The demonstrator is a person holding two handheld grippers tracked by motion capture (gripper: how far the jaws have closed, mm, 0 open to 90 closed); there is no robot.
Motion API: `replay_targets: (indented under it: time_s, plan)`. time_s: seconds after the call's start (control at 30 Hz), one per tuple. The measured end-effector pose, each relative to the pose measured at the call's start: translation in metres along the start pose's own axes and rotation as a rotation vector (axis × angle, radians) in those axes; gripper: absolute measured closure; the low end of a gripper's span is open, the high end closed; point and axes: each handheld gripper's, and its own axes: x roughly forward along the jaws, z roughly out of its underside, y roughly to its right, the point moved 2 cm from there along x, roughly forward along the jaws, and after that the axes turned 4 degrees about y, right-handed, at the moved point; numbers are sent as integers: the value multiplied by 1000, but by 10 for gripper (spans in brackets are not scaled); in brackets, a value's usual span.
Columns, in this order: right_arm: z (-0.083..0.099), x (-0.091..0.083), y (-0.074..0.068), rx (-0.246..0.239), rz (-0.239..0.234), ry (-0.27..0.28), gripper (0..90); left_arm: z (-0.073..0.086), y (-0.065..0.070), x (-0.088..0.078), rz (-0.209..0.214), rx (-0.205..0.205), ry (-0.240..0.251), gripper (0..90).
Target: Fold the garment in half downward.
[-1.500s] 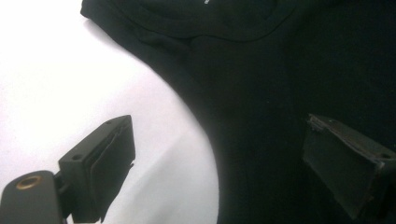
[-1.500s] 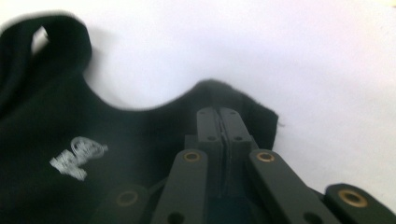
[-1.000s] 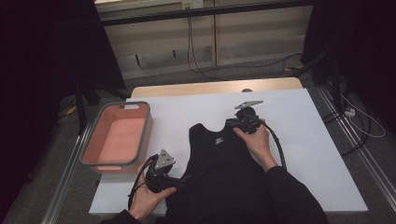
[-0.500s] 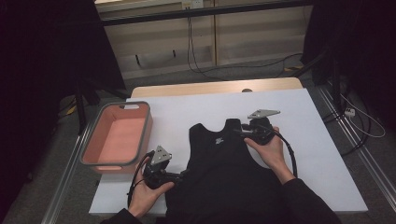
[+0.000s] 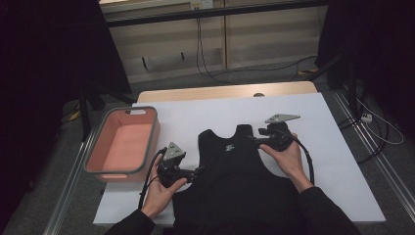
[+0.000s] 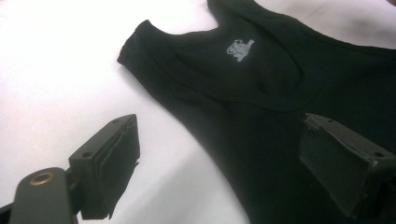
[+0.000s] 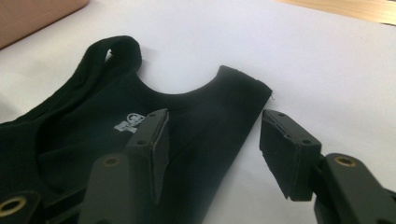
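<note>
Two grippers, left gripper (image 5: 195, 172) and right gripper (image 5: 255, 141), flank a black vest (image 5: 240, 181) lying flat on the white table (image 5: 342, 161). Both stand open, the right's jaws just widened around a shoulder strap without pinching. Folding looks not yet begun; the pink bin (image 5: 105, 164) waits nearby.

- The black tank top (image 5: 235, 181) runs off the bottom edge of the high view, its hem unseen
- Its small white chest print (image 6: 240, 48) is too blurred to read
- Forearms are cut off there too
</note>
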Motion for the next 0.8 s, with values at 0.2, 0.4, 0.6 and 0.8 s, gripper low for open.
replay_targets:
  time_s: [0.2,0.4,0.6,0.8]
  plan:
    - [-3,7,4,23,2,1,410,-11,-8,18,-5,3,-5,96]
    - [-7,17,9,38,4,0,425,-23,-19,34,-11,19,24,66]
    - [-15,23,16,40,22,9,479,-33,-28,56,-46,0,20,84]
    - [-24,35,25,27,37,-14,519,-38,-44,70,-46,-44,21,63]
